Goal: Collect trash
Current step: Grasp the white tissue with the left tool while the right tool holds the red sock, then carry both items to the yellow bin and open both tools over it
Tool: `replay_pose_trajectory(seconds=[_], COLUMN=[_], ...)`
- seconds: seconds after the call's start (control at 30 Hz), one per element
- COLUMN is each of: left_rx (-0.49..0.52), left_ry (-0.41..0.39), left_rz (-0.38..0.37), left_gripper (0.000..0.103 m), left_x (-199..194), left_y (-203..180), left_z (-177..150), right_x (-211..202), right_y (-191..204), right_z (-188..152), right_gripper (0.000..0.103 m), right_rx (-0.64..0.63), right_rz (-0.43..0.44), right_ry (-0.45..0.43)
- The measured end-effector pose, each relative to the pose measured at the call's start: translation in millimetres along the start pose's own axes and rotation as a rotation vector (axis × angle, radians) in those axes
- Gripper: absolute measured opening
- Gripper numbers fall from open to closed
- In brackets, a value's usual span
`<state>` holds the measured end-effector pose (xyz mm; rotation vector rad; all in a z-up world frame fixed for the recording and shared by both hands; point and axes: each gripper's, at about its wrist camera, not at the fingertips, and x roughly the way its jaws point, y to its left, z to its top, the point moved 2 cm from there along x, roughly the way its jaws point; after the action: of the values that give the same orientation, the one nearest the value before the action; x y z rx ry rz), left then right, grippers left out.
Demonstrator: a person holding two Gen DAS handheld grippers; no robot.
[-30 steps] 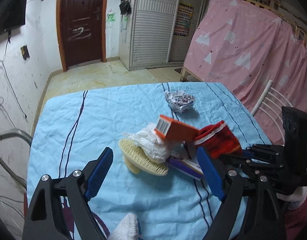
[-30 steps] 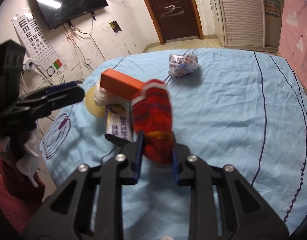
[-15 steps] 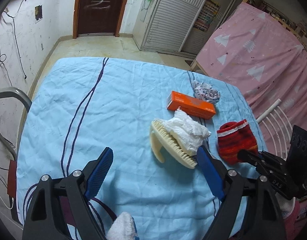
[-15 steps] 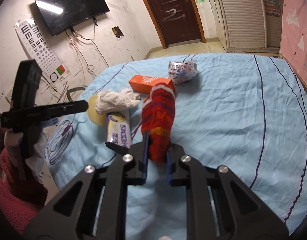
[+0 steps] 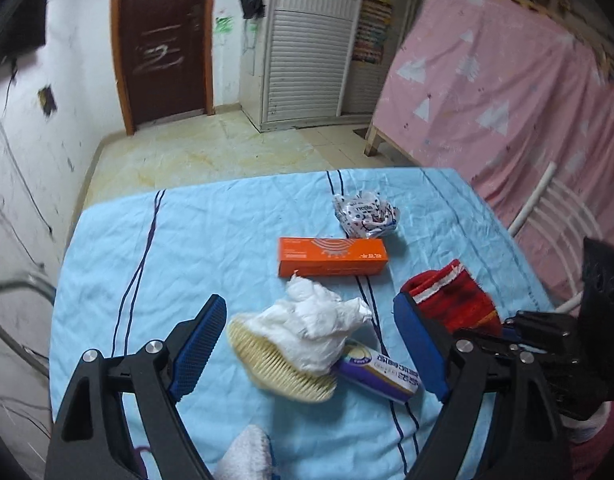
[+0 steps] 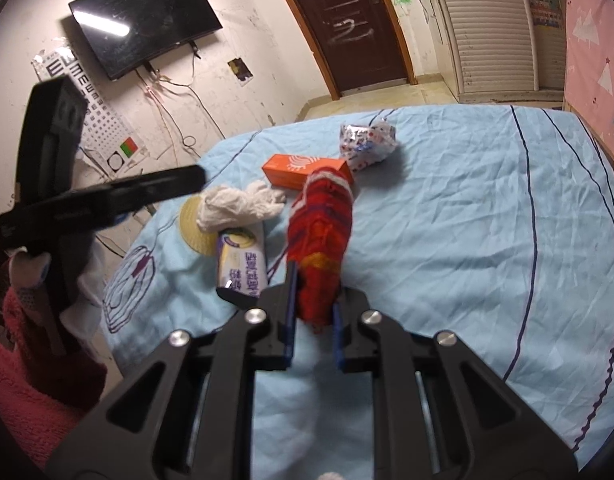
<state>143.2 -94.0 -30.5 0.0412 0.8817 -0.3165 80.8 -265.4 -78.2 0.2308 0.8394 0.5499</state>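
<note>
1. The right wrist view alone shows a wall-mounted television (image 6: 145,24), an eye chart (image 6: 95,120) below it, and the grip itself: the right tool (image 6: 315,308) has its blue pads pinched narrow on the lower end of a red knitted sock (image 6: 321,240), which stands up from the jaws above the desk (image 6: 467,220).
2. The left wrist view alone shows the pink patterned curtain (image 5: 507,92) and a white chair back (image 5: 555,208) at the desk's right edge. The left tool (image 5: 311,352) hangs with jaws wide, holding nothing, over the pile.
3. In the left view the sock (image 5: 451,300) shows a white-striped cuff and sits at the right, beside the left tool's right finger.
4. The trash lies on the light blue cloth: a crumpled white tissue (image 5: 315,324) on top of a cream brush (image 5: 279,364), a purple-and-white tube box (image 5: 381,370) touching them, an orange box (image 5: 333,256) just behind, and a crumpled printed wrapper (image 5: 365,214) farther back.
</note>
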Motion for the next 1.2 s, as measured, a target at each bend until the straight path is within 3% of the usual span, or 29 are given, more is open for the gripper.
replay_pose_trajectory(seconds=[0.07, 0.3, 0.4, 0.8, 1.2], left_rx=[0.042, 0.134, 0.147, 0.069, 0.123], left_ry=[0.020, 0.120, 0.125, 0.034, -0.028], left_rz=[0.014, 0.044, 0.046, -0.006, 0.000], left_gripper=[0.070, 0.021, 0.010, 0.007, 0.007], left_x=[10, 44, 47, 12, -17], left_y=[-8, -22, -23, -23, -60], left_z=[3, 1, -1, 12, 27], right_x=[-1, 4, 1, -17, -49], right_y=[1, 13, 13, 9, -13], right_z=[0, -1, 0, 0, -5], right_gripper=[0.014, 0.013, 0.013, 0.013, 0.013], right_rx=[-0.004, -0.066, -0.066, -0.034, 0.005], right_rz=[0.002, -0.021, -0.006, 0.009, -0.031], right_ry=[-0.001, 0.011, -0.011, -0.100, -0.168])
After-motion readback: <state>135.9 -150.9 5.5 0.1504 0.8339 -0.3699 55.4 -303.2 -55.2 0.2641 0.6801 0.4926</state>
